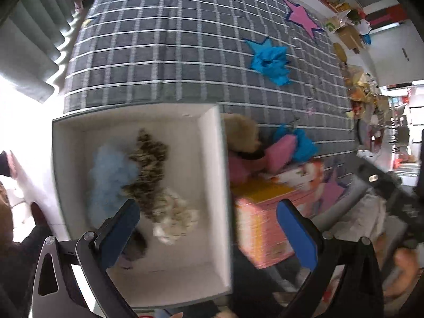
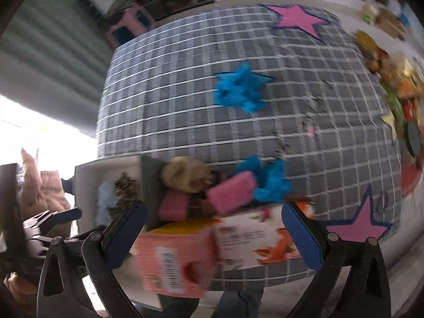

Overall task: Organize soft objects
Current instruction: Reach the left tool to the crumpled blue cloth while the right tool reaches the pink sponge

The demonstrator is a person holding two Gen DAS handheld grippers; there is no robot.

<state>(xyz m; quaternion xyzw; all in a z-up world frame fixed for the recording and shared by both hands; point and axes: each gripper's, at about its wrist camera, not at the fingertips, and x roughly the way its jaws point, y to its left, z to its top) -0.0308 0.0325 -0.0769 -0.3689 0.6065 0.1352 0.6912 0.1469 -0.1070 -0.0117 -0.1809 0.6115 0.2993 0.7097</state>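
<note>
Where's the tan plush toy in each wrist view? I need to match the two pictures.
Left wrist: tan plush toy sits right of centre, just outside the white box's right wall.
Right wrist: tan plush toy sits centre-left, above the pink sponges.
Shared landmark: the blue cloth on the checked cover.

Looks like a home bedroom: checked grey bedspread (image 1: 164, 53) with star patches, pleated curtain (image 1: 31, 39), cluttered shelf (image 1: 352, 26) along the wall.

The pink carton (image 2: 180, 262) is smeared with motion blur, its print unreadable. A dark soft thing (image 1: 136, 246) in the white bin (image 1: 214, 185) hides behind a blue finger (kind unclear). Shelf clutter (image 1: 365, 98) is indistinct.
</note>
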